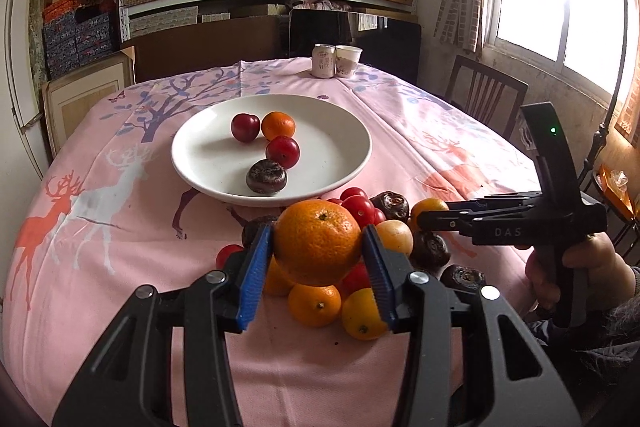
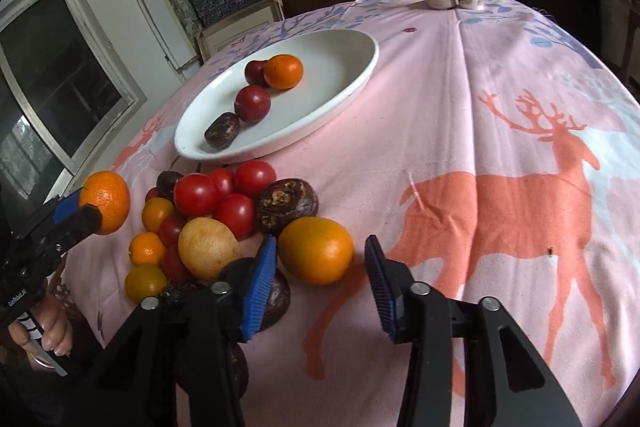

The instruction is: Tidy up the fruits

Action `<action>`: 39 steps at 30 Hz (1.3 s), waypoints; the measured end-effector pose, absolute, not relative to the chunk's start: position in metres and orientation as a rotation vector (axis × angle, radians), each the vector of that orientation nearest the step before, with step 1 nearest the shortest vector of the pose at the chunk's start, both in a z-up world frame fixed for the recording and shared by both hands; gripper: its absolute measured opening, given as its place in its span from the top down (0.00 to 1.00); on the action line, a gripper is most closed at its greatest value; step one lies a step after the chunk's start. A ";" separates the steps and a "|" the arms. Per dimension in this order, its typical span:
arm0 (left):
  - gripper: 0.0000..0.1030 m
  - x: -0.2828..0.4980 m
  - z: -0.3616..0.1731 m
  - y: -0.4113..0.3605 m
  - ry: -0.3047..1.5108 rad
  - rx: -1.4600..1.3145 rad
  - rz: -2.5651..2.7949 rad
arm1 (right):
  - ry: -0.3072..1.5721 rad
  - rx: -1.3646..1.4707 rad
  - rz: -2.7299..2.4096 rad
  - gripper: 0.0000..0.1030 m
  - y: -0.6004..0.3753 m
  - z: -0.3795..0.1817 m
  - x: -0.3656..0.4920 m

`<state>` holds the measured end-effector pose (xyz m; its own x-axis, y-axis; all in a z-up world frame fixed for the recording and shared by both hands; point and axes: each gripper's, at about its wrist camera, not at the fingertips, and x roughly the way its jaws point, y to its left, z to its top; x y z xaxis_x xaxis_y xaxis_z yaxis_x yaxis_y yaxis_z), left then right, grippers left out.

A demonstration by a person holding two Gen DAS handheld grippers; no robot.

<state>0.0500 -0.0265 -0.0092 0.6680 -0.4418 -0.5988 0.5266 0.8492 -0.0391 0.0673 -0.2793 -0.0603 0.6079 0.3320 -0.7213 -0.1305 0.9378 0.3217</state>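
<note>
we see our left gripper [image 1: 318, 247] with its blue fingers [image 1: 256, 267] pinching a mandarin [image 1: 318, 241], held lifted above the fruit pile [image 2: 208, 223] on the pink deer-print surface [image 2: 480, 147]. from the right wrist view the same mandarin sits at the left edge, clamped at the tip of that gripper. our right gripper [image 2: 320, 267] has its fingers [image 2: 260, 279] spread around an orange [image 2: 316, 251] at the pile's right edge; the left pad lies just beside the fruit, the right pad stands apart from it, so nothing is pinched. the orange rests on the cloth, touching a dark brown fruit [image 2: 286, 205] behind it. beyond the pile the white plate [image 2: 352, 83] holds two red plums, one mandarin and one dark brown fruit. a can [image 1: 323, 61] and a paper cup [image 1: 347, 61] stand at the far edge.
</note>
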 end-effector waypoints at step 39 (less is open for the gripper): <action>0.26 0.039 -0.016 -0.022 0.659 0.262 -0.559 | 0.794 0.267 0.234 0.49 -0.295 -0.030 0.056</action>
